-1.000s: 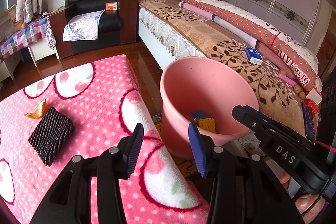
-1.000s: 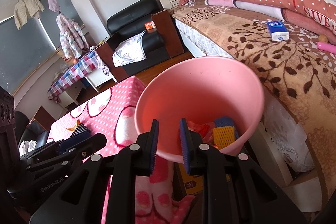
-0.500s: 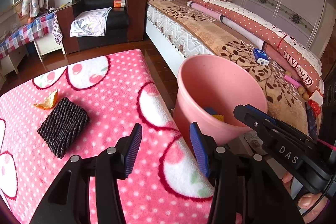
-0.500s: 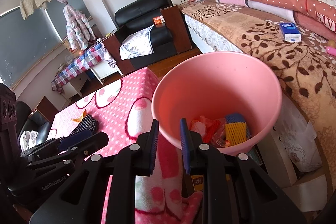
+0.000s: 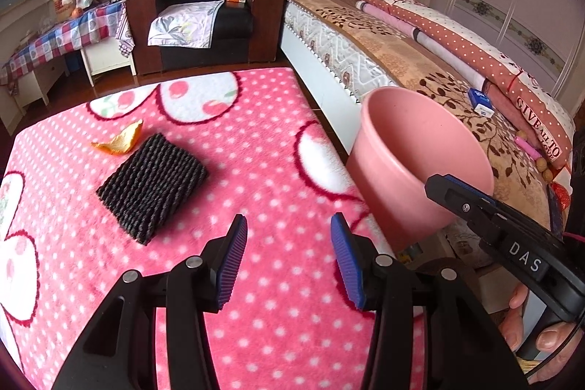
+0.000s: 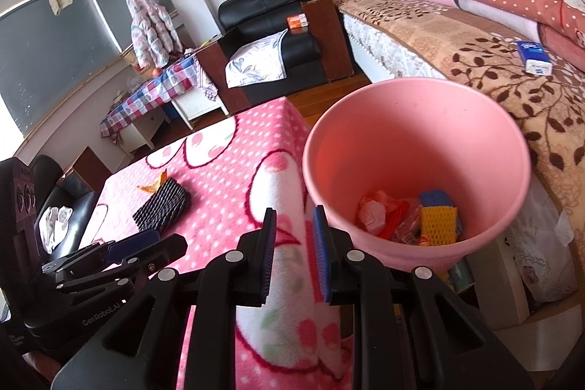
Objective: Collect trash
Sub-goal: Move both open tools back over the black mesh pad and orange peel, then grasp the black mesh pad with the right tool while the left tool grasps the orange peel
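Note:
A black foam net pad [image 5: 151, 187] and an orange peel [image 5: 120, 141] lie on the pink dotted cloth [image 5: 256, 141] of the table. A pink bin [image 5: 420, 163] stands off the table's right edge; in the right wrist view the bin [image 6: 413, 134] holds red wrappers and a yellow foam net [image 6: 437, 225]. My left gripper [image 5: 289, 260] is open and empty above the cloth, right of the pad. My right gripper [image 6: 294, 253] is open with a narrow gap, empty, over the table edge beside the bin. The pad [image 6: 162, 207] and peel [image 6: 153, 184] also show there.
A bed [image 5: 438, 61] with folded quilts runs along the right, with a blue box [image 5: 480, 101] on it. A black armchair [image 5: 208, 13] stands at the back. A checked-cloth side table [image 5: 55, 39] is at the back left.
Both grippers have swung left, away from the bin and over the table. The pad and peel now sit nearer the middle of the left wrist view. Jaw openings are unchanged.

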The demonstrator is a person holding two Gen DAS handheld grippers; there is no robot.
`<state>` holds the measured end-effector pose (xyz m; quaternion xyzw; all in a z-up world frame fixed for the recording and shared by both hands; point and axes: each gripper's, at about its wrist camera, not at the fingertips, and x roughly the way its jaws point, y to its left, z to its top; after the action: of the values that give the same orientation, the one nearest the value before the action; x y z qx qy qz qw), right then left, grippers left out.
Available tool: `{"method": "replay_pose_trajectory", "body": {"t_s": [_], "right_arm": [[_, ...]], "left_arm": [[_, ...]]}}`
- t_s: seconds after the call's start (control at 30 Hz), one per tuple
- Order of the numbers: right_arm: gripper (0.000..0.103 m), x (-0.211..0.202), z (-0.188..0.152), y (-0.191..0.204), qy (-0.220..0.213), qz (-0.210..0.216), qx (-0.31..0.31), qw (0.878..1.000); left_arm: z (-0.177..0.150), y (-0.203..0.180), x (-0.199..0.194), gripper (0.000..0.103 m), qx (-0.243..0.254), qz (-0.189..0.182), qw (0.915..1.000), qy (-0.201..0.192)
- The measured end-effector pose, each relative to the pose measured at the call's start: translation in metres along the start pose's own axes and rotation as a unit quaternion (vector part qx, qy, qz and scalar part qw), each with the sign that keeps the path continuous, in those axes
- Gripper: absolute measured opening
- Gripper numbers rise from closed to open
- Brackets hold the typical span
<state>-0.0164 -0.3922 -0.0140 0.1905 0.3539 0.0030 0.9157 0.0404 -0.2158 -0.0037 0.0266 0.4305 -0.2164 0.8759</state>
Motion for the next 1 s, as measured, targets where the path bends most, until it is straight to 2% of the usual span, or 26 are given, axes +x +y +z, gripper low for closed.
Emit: {"method": "replay_pose_trajectory", "body": {"t_s": [0.2,0.5,0.63,1.0], "right_arm": [[0.021,0.01,-0.003,0.017,0.012,0.019,-0.022,1.0],[0.022,0.029,-0.006,0.05,0.036,0.046,-0.056,0.997],[0.03,0.041,-0.006,0.068,0.05,0.061,-0.069,0.994],[0.031,0.072,-0.006,0.119,0.088,0.098,-0.095,0.987]], "left_arm": [[-0.009,0.028,-0.009,0.047,-0.02,0.017,0.9996,-0.008],[-0.017,0.089,-0.023,0.047,-0.082,0.056,0.9949,-0.017],[-0.017,0.114,-0.027,0.047,-0.106,0.07,0.9917,-0.023],[-0.008,0.156,-0.029,0.047,-0.133,0.089,0.9865,-0.036]]}}
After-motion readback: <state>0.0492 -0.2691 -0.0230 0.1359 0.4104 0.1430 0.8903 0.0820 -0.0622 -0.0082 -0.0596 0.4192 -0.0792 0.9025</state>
